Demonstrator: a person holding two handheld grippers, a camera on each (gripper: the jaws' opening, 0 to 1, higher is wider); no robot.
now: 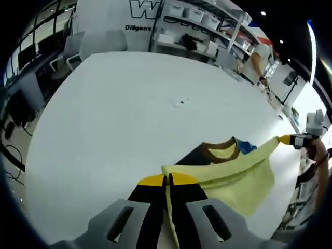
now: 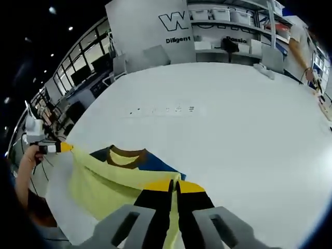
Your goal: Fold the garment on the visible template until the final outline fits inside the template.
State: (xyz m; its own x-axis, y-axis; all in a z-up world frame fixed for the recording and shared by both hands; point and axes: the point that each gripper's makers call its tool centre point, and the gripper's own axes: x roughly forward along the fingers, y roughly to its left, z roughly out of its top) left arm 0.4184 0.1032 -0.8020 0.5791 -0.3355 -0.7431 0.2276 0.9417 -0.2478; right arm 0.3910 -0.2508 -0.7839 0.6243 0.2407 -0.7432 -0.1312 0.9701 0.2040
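The yellow garment (image 1: 233,174) hangs stretched above the white table (image 1: 129,119) (brown collar and blue patch showing), its edge clamped by the left gripper (image 1: 167,181) and right gripper (image 2: 172,188). Right gripper view alone shows small marks (image 2: 166,109) on the tabletop.

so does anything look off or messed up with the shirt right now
Nothing looks damaged or spilled. The yellow shirt is stretched in a band between the left gripper and right gripper, each shut on an edge, with its brown collar lying on the white table.
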